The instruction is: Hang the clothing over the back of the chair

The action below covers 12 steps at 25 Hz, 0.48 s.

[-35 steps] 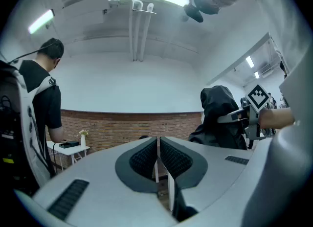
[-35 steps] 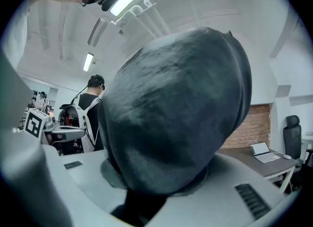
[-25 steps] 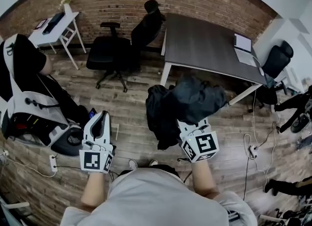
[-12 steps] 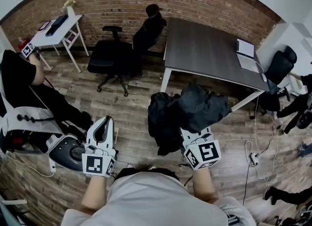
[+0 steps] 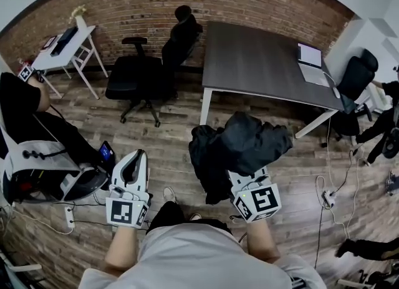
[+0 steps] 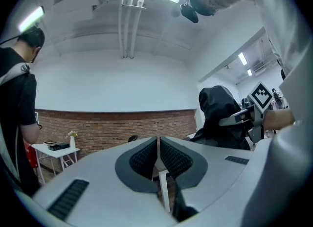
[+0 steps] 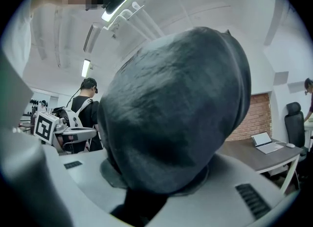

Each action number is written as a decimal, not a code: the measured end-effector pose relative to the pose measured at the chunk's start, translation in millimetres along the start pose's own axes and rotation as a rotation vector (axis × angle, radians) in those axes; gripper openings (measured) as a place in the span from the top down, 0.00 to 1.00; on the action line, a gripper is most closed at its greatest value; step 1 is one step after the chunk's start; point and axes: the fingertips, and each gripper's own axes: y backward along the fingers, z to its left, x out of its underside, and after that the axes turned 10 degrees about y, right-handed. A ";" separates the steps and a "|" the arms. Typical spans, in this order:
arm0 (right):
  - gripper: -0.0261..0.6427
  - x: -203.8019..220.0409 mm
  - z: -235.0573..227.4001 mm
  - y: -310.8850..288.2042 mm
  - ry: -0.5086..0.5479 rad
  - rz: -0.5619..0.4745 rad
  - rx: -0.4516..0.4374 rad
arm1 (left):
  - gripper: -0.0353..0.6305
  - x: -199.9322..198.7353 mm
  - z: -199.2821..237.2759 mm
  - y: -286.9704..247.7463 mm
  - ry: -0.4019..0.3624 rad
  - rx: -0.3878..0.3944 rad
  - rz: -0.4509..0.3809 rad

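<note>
A bundled dark garment [image 5: 240, 147] hangs over the wooden floor in front of me, and my right gripper [image 5: 242, 170] is shut on it from below. In the right gripper view the garment [image 7: 176, 118] fills the middle and hides the jaw tips. My left gripper [image 5: 133, 160] is low at the left, jaws shut and pressed together with nothing between them [image 6: 158, 145]. The black office chair [image 5: 149, 70] stands farther off by the brick wall, its high back [image 5: 182, 35] next to the table. Neither gripper is near it.
A dark grey table [image 5: 262, 63] with a laptop [image 5: 310, 54] stands behind the garment. A small white desk [image 5: 62, 42] is at the far left. A person in black [image 5: 28, 107] sits at the left. Another black chair [image 5: 355, 76] and floor cables [image 5: 327, 197] are at the right.
Both grippers have shifted a little across the floor, the garment still held in the right one. The person at the left has changed posture.
</note>
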 end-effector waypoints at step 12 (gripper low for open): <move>0.74 35.2 -32.6 -131.4 -0.045 0.079 0.012 | 0.89 43.5 92.0 -124.3 0.079 0.038 0.045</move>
